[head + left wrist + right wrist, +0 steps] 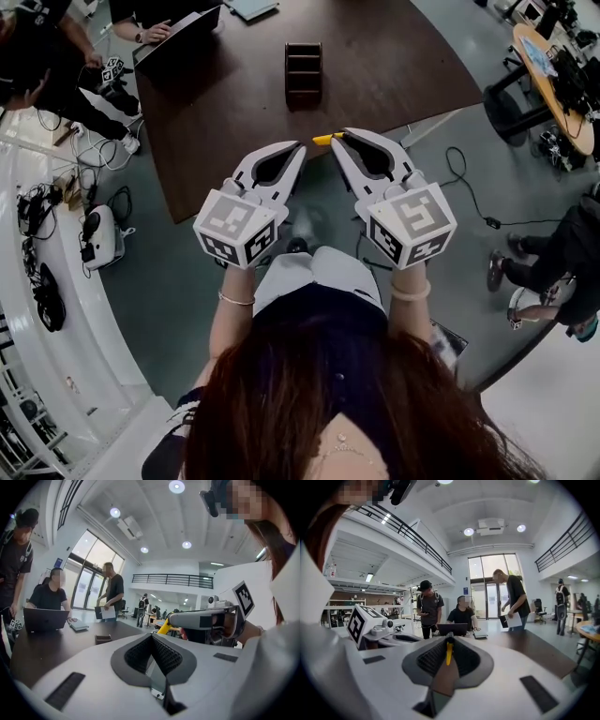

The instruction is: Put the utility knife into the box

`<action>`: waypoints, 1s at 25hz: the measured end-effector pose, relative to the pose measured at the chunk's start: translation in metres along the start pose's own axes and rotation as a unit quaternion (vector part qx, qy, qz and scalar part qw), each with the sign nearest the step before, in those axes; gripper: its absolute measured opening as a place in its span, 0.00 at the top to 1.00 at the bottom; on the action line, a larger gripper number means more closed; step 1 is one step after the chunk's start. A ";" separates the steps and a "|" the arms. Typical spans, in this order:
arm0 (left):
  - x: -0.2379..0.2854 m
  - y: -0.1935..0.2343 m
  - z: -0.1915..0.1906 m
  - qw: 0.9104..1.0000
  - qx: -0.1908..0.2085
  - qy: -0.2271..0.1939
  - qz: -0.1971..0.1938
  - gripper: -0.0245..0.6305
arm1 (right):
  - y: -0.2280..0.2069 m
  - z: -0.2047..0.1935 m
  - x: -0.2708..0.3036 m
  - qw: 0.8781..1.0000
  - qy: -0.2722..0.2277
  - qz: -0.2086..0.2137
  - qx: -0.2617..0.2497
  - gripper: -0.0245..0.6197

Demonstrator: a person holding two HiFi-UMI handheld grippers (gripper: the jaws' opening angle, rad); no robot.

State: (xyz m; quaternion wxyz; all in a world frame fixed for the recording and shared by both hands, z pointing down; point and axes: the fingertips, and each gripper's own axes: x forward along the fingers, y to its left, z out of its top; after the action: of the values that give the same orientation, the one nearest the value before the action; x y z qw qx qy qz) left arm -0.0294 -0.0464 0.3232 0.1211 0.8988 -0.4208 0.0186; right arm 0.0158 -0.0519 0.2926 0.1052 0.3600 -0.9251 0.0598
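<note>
A yellow utility knife (323, 139) sticks out sideways from the tips of my right gripper (336, 139), which is shut on it above the table's near edge. In the right gripper view the yellow knife (449, 652) stands upright between the dark pads. My left gripper (299, 146) is shut with nothing in it, close beside the right one. The left gripper view shows the knife (164, 626) at the right gripper's tip. The box (303, 70), a dark brown open organiser with compartments, stands farther back on the dark table (394, 66); it also appears as the box (103, 639).
A laptop (176, 36) with a person's hand on it lies at the table's far left corner. People stand around the table. Cables and devices (98, 234) lie on the floor at left; a second table (553, 75) is at right.
</note>
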 end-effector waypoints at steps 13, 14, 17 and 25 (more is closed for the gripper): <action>0.089 0.079 0.003 1.000 -0.010 0.016 0.018 0.97 | -0.092 0.005 0.086 1.000 0.007 0.003 0.004 0.88; 0.098 0.085 0.003 1.000 -0.010 0.017 0.021 0.97 | -0.102 0.007 0.094 1.000 0.007 0.006 0.002 0.88; 0.117 0.100 0.009 0.999 -0.014 0.010 0.037 0.97 | -0.125 0.014 0.113 1.000 0.007 0.021 -0.003 0.88; 0.140 0.143 0.016 0.998 -0.024 0.015 0.059 0.97 | -0.147 0.011 0.158 0.999 0.022 0.044 0.018 0.88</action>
State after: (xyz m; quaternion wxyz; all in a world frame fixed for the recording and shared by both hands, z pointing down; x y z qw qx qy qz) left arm -0.0487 -0.2440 0.3553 0.1471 0.8691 -0.4713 0.0290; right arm 0.0001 -0.2653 0.3250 0.1160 0.3195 -0.9363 0.0884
